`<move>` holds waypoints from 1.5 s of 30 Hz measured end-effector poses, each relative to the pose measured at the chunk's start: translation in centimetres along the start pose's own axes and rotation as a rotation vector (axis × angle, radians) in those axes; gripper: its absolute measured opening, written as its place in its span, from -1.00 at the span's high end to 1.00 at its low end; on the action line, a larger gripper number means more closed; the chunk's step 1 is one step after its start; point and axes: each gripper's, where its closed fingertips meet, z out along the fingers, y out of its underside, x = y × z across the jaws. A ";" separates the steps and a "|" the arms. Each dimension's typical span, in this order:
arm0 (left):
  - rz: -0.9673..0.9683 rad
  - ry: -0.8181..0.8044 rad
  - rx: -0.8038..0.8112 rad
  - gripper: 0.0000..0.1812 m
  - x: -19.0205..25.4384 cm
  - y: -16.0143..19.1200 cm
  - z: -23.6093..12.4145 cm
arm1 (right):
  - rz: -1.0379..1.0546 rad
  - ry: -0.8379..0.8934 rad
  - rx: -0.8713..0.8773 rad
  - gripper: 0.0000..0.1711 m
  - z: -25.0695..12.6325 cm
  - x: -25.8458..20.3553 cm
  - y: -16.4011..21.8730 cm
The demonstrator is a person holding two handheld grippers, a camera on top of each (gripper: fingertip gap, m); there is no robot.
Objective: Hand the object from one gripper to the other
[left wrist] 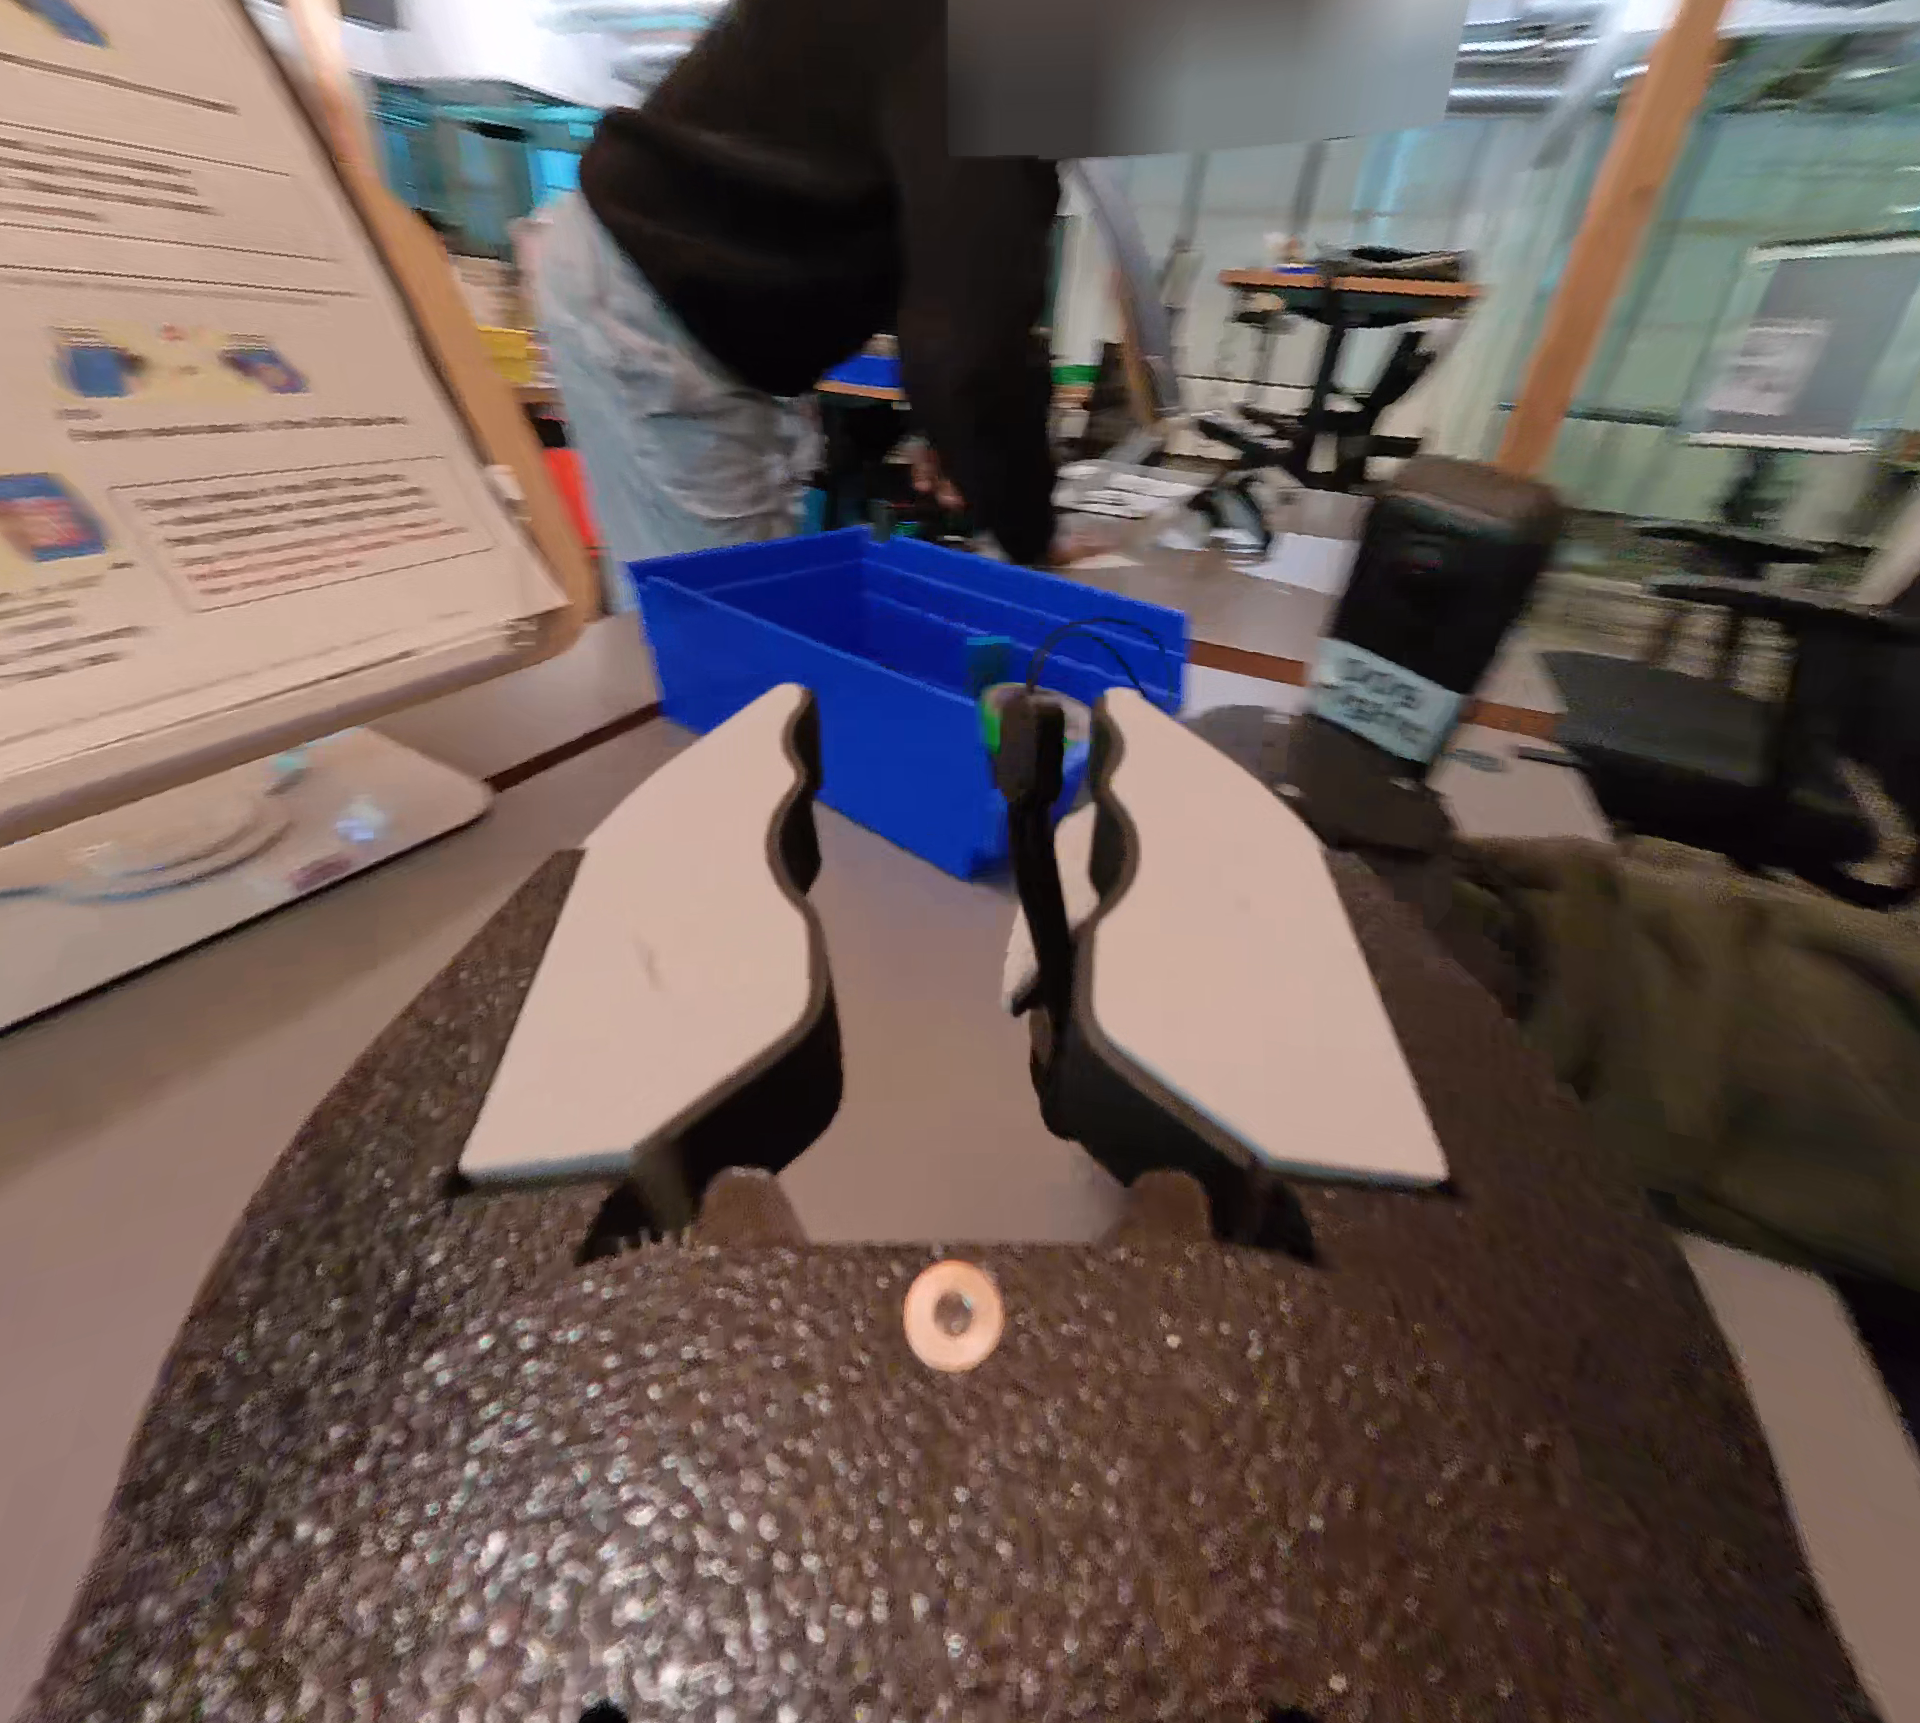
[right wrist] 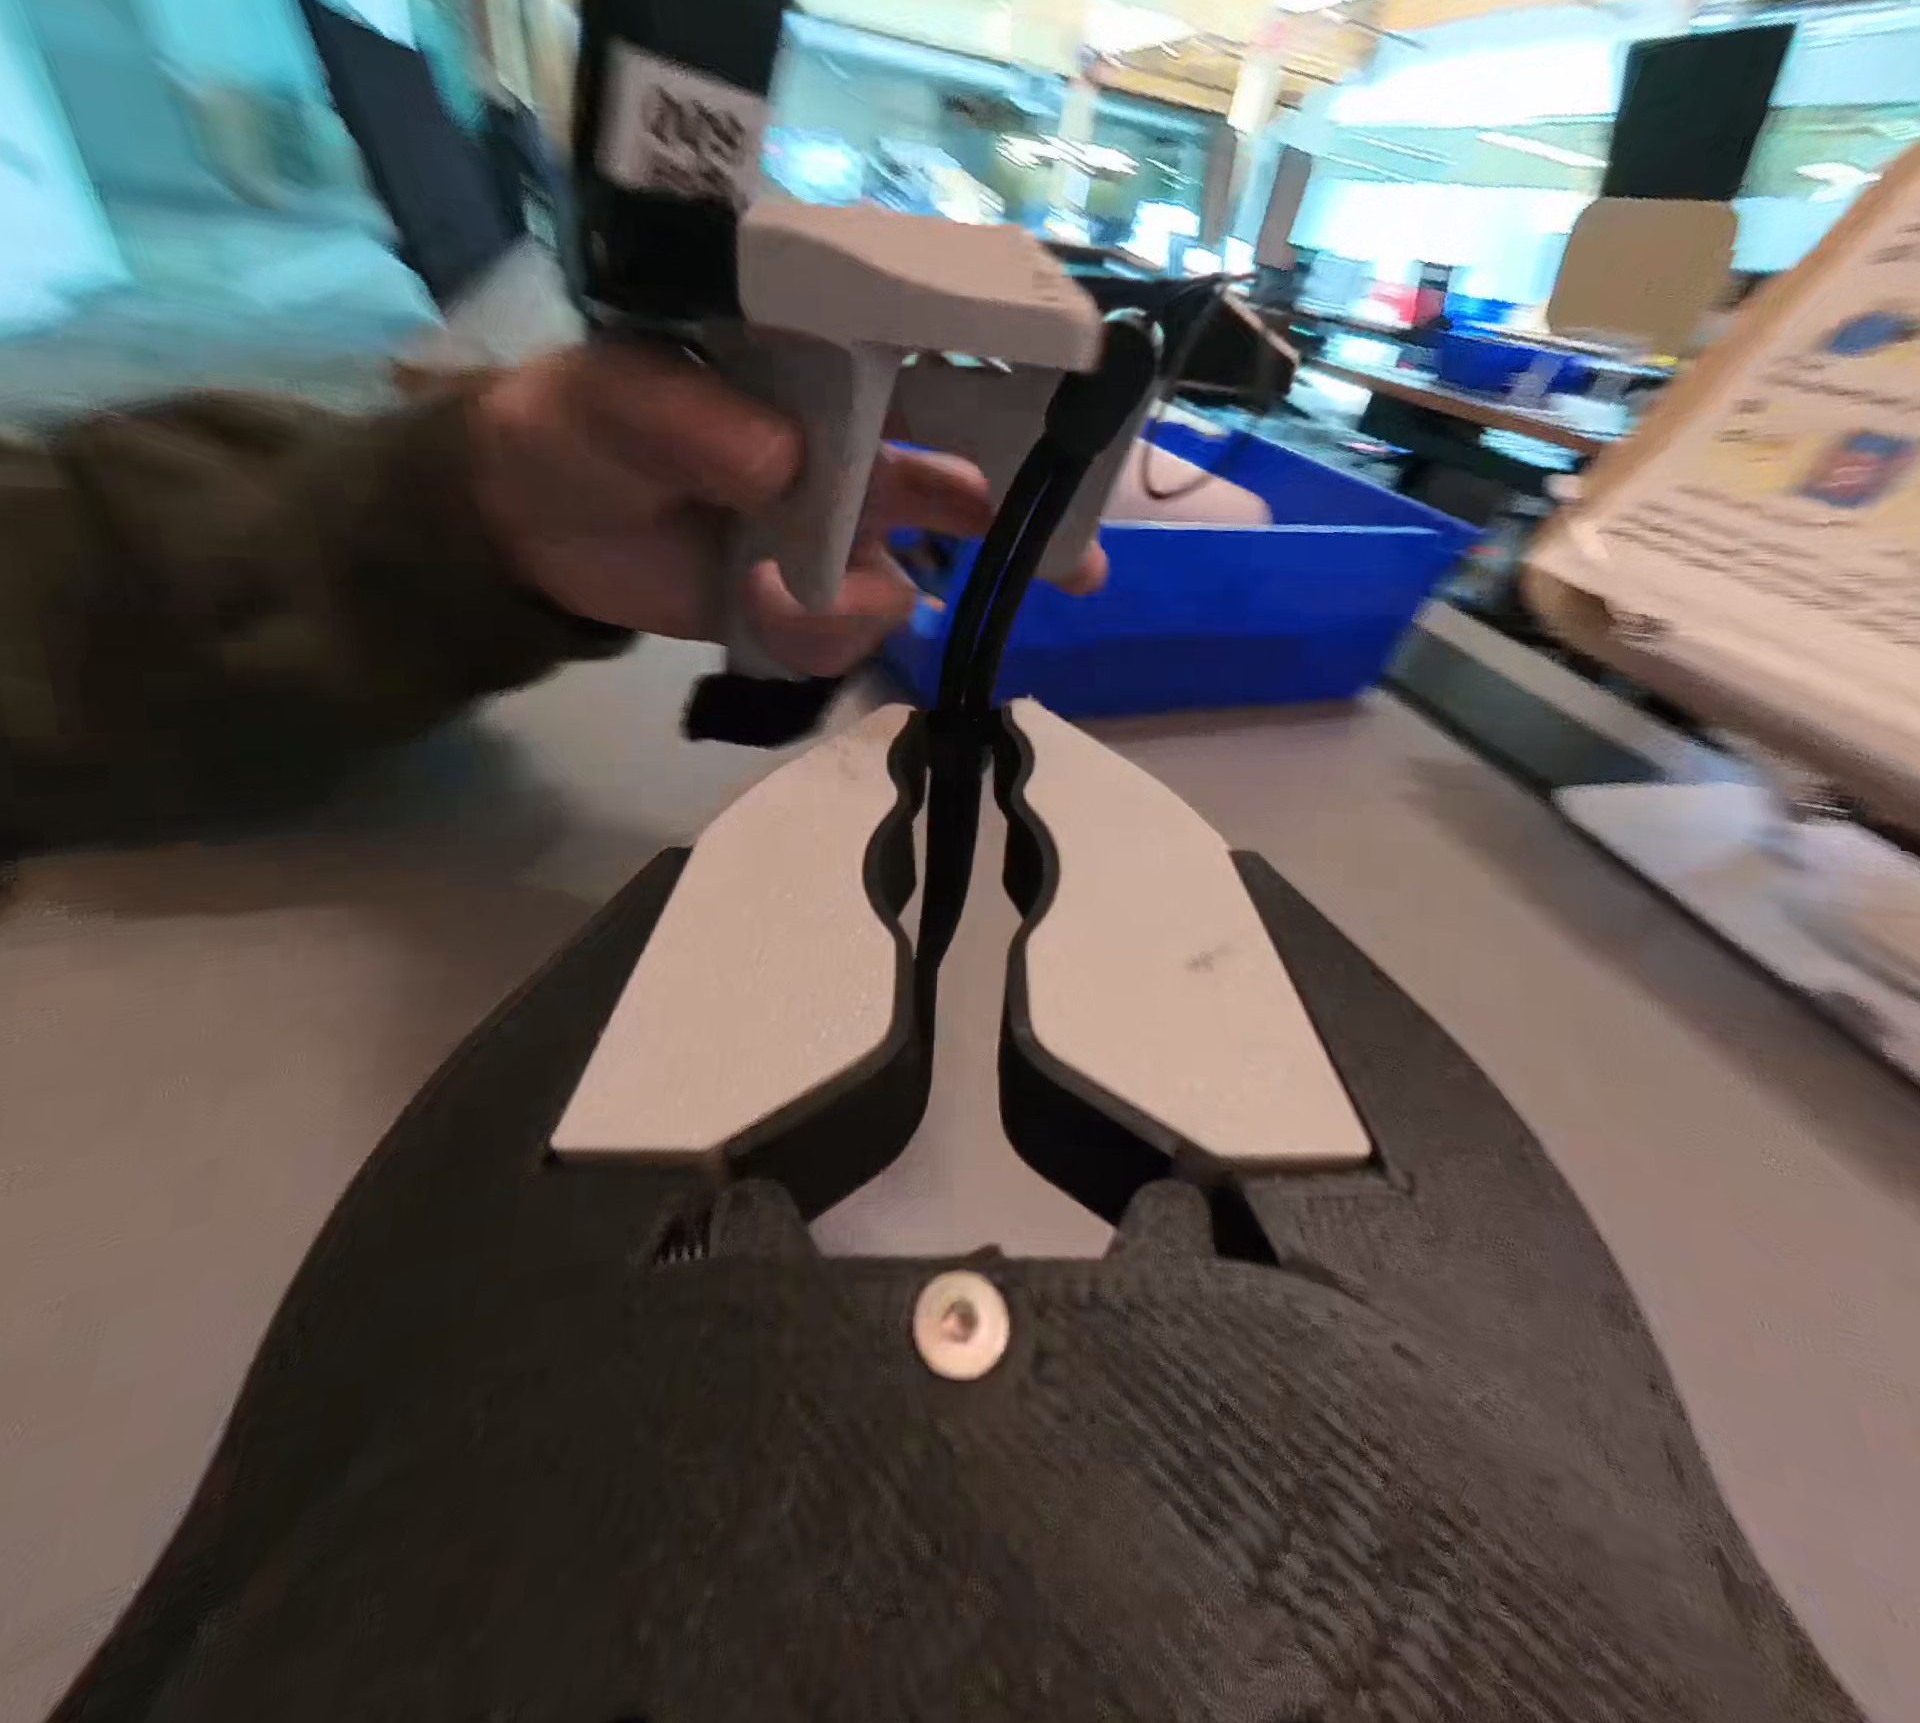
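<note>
The object is a thin black cord with a thicker black fob at one end. My right gripper (right wrist: 958,717) is shut on the cord (right wrist: 951,842), which rises from its fingertips in a curve to the fob (right wrist: 1117,369). A hand (right wrist: 644,489) holds the left gripper's grey handle (right wrist: 904,291) just behind the fob. In the left wrist view my left gripper (left wrist: 956,717) is open with a wide gap. The cord (left wrist: 1044,904) runs along the inner side of its right finger, with the fob (left wrist: 1029,738) near that fingertip. Both grippers are above the grey table (right wrist: 260,998).
A blue plastic bin (left wrist: 883,665) stands on the table just past the grippers, also in the right wrist view (right wrist: 1195,624). A poster board on a stand (left wrist: 208,323) is at the left. A person in a black top (left wrist: 831,219) leans over behind the bin. A black labelled device (left wrist: 1434,593) is at right.
</note>
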 end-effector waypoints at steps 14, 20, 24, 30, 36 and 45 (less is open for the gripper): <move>0.509 0.336 -0.158 0.47 5.5 2.9 -1.6 | 0.694 -0.385 0.373 0.86 -2.5 -0.2 -4.2; 0.457 0.069 -0.276 0.49 2.9 5.0 1.4 | 0.803 -0.135 0.495 0.86 -3.5 4.3 -3.3; 0.358 -0.031 -0.407 0.56 2.0 7.6 2.3 | 0.720 -0.054 0.485 0.86 -3.7 4.8 -3.2; 0.222 0.000 -0.421 0.74 2.8 8.6 2.7 | 0.674 -0.049 0.484 0.86 -3.5 4.4 -3.5; -0.103 0.154 -0.332 0.69 3.8 7.3 2.4 | 0.656 -0.054 0.507 0.86 -4.0 4.5 -3.9; -0.226 0.151 -0.298 0.96 3.2 7.0 2.2 | 0.579 -0.039 0.456 0.86 -3.3 3.8 -3.5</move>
